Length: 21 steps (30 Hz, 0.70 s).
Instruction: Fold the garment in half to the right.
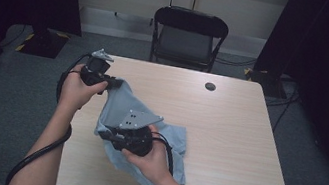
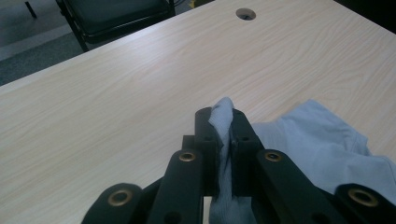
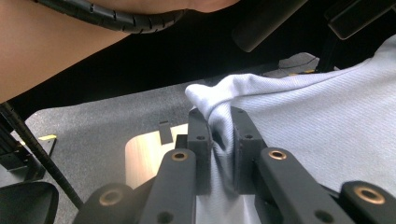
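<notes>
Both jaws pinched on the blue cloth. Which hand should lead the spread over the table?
Left, probably. The left gripper holds the cloth lifted at its far corner, facing bare table. The right gripper grips low, near the left table edge, over the bunched part.

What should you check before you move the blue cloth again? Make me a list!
1. Left gripper pinching the blue cloth: ok, a fold sits between the closed jaws.
2. Right gripper pinching the cloth: ok.
3. Cloth hanging free between both grippers: not ok, part of it lies bunched on the table.
4. Room on the table to spread it: ok, bare wood to the right.
5. Cable away from the cloth: ok.
6. Which edges or corners are held: cannot tell.
</notes>
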{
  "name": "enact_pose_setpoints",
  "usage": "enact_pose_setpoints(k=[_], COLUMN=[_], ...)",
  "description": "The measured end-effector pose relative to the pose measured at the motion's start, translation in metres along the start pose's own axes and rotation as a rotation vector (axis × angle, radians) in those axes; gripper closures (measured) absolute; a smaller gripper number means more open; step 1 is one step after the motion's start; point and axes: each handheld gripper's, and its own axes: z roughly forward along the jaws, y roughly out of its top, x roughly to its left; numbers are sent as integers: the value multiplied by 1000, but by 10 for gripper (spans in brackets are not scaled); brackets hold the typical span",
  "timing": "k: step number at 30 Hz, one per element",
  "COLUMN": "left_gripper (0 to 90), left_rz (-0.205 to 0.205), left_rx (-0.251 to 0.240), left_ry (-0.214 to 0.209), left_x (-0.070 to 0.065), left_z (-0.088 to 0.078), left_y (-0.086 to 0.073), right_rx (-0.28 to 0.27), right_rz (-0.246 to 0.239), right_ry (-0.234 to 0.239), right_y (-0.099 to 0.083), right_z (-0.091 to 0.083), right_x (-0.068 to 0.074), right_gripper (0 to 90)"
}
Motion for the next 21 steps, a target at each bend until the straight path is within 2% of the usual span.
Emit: enact_pose_setpoints(k=[6, 12, 15, 21], left_gripper=[849, 849, 849, 849], left_rz=[-14, -9, -10, -3], left_rx=[6, 9, 11, 26], left_ry=[14, 17, 9, -2], left_x=[5, 7, 5, -1], left_z=[-13, -21, -19, -6], left_y=[-1, 0, 0, 5], right_rx=[-13, -30, -26, -30], right_rz=[0, -9, -22, -5], right_ry=[9, 14, 8, 0], right_y=[9, 18, 17, 10], right_z=[7, 12, 12, 2], right_x=[6, 12, 14, 8], right_gripper=[812, 811, 811, 811])
